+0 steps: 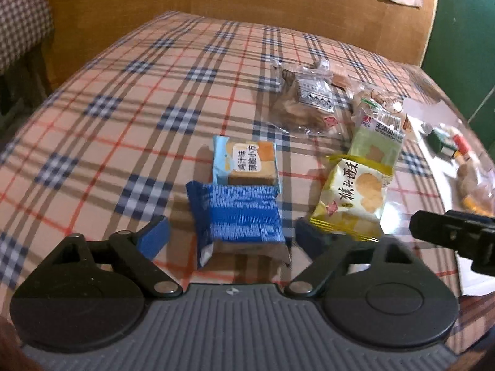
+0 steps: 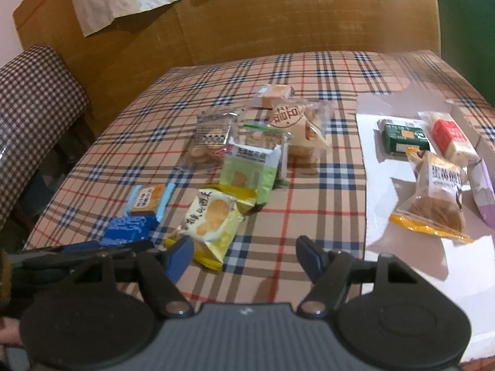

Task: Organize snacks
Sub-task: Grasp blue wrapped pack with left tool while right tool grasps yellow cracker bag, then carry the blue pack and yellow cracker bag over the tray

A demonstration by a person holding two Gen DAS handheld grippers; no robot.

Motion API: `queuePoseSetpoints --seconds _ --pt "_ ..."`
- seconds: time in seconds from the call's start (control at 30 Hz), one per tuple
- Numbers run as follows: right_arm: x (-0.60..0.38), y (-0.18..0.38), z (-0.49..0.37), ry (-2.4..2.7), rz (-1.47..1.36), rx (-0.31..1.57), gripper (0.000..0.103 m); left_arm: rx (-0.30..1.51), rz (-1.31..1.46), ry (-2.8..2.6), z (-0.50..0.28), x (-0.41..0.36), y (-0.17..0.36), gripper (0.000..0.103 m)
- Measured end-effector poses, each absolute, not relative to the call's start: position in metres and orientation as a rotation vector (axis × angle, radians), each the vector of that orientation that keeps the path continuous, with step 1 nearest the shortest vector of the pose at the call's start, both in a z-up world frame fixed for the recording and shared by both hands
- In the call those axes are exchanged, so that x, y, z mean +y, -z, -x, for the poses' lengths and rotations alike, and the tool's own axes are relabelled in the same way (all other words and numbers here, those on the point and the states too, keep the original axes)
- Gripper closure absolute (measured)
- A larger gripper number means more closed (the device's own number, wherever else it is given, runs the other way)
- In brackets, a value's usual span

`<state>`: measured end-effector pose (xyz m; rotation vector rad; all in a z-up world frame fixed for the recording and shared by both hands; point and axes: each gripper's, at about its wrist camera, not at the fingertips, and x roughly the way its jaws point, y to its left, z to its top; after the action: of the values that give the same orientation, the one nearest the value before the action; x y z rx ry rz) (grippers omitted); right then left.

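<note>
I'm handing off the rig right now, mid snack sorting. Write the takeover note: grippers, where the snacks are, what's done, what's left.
Left gripper: open, straddling the dark blue packet, pads not pressing.
Right gripper: open, empty, beside the yellow packet.
Done: four snacks lie on the white sheet at right, among them the green box and the red-and-white packet.
Left: snacks on the plaid cloth, including the light blue packet, the pale green packet and the clear bags behind. Likely next: close on the dark blue packet.

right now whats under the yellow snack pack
Mostly plaid tablecloth. The yellow pack's far end overlaps the green pack's near edge. Anything flat beneath its middle is covered from both views.
</note>
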<state>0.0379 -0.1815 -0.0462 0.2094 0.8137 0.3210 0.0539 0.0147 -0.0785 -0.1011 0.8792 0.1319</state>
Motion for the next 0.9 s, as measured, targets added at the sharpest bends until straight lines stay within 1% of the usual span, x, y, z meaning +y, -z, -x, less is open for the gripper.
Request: queuePoseSetpoints --seconds 0.03,0.07,0.1,0.13,0.43,0.6,0.67,0.7,0.77,0.9 --pt "-0.181 0.047 -0.038 -0.318 -0.212 0.816 0.030 0.873 0.093 -0.137 -0.054 0.014 0.078 0.025" --pt "-0.181 0.047 -0.039 -0.316 -0.213 0.819 0.030 0.864 0.087 -0.137 -0.054 0.014 0.078 0.036" --pt "-0.180 0.048 -0.040 -0.314 -0.216 0.824 0.030 0.857 0.083 -0.129 -0.054 0.014 0.078 0.051" --pt "-0.177 0.049 -0.042 -0.316 -0.222 0.830 0.030 0.849 0.071 -0.130 -0.053 0.014 0.077 0.052" --pt "-0.136 0.051 -0.063 -0.244 -0.237 0.867 0.025 0.834 0.153 -0.155 -0.044 0.048 0.070 0.051" --pt "-0.114 0.061 -0.077 -0.149 -0.231 0.903 0.022 0.825 0.163 -0.167 -0.043 0.058 0.066 0.051" --pt "-0.107 0.063 -0.080 -0.120 -0.201 0.888 0.023 0.821 0.165 -0.167 -0.041 0.060 0.064 0.051" --pt "-0.103 0.065 -0.081 -0.107 -0.174 0.885 0.026 0.821 0.170 -0.169 -0.040 0.059 0.064 0.051" --pt "-0.098 0.065 -0.081 -0.095 -0.115 0.871 0.048 0.822 0.174 -0.166 -0.040 0.059 0.064 0.051" --pt "-0.105 0.065 -0.074 -0.136 -0.115 0.862 0.050 0.821 0.176 -0.157 -0.037 0.055 0.063 0.051"
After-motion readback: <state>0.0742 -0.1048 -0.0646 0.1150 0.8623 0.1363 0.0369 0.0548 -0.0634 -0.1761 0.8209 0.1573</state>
